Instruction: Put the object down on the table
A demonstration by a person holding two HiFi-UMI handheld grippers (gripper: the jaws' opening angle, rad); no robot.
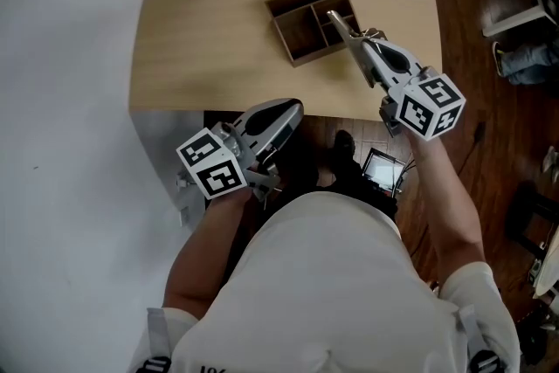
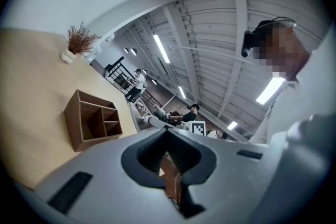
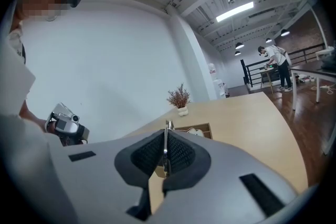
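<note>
Currently thin metal object [image 1: 338, 20] pinched between right gripper [image 1: 358, 44] fingers; left gripper [image 2: 167, 134] fingers shut, empty.

bright, even; ceiling strip lights [image 2: 161, 49] glare; gripper views fisheye, dark corners.

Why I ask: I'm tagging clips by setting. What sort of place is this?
Likely a loft-style open workshop or office: exposed white ceiling beams with strip lights, and a person working in the distance.
</note>
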